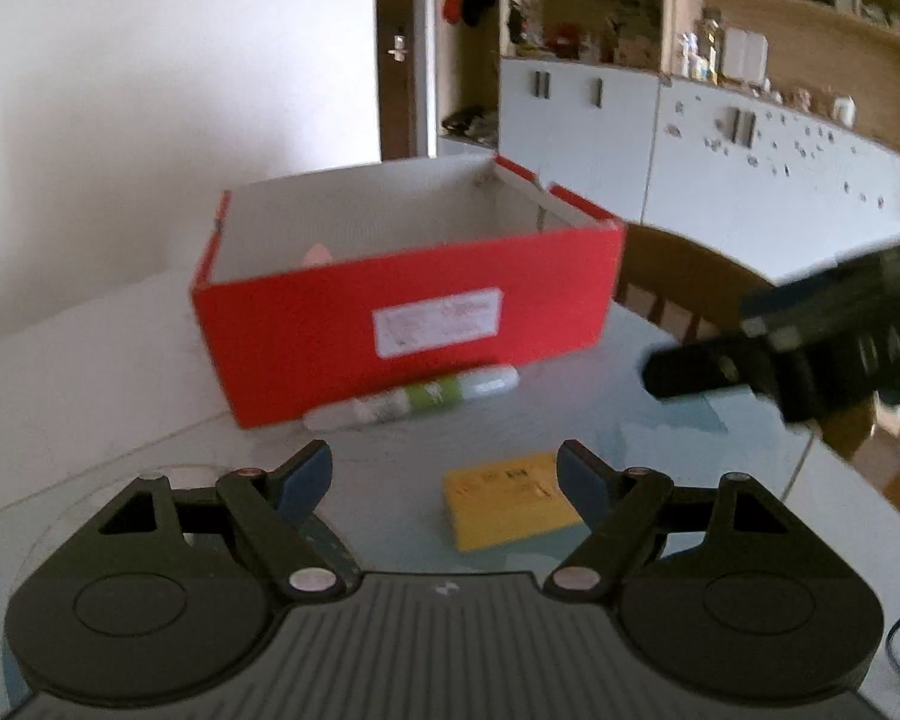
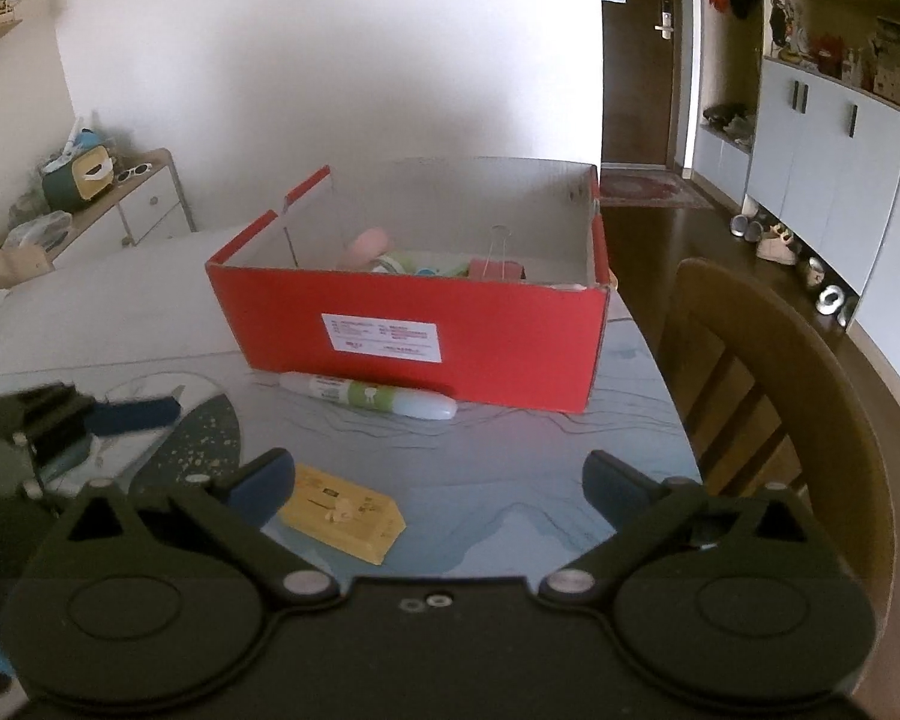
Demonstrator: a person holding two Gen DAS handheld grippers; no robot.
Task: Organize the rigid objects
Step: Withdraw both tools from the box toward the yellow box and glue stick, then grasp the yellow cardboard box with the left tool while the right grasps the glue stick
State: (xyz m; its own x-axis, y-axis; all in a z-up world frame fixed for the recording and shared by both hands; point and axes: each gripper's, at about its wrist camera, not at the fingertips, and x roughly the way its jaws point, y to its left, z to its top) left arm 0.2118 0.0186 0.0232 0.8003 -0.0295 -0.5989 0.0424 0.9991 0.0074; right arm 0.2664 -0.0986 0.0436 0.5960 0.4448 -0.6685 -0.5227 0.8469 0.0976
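Observation:
An open red cardboard box (image 1: 402, 324) (image 2: 408, 330) stands on the table. Inside it lie a pink item (image 2: 366, 246), tape rolls and a red binder clip (image 2: 495, 267). A white and green glue bottle (image 1: 414, 402) (image 2: 369, 396) lies on its side against the box's front wall. A small flat yellow box (image 1: 504, 504) (image 2: 342, 510) lies nearer. My left gripper (image 1: 444, 474) is open just above the table, with the yellow box beside its right finger. My right gripper (image 2: 441, 480) is wide open and holds nothing; the yellow box is by its left finger.
A wooden chair (image 2: 780, 390) stands at the table's right edge. A dark speckled round mat (image 2: 204, 438) lies on the table at the left. Each gripper shows in the other's view, the right one (image 1: 720, 366) and the left one (image 2: 138, 414). Cabinets line the far wall.

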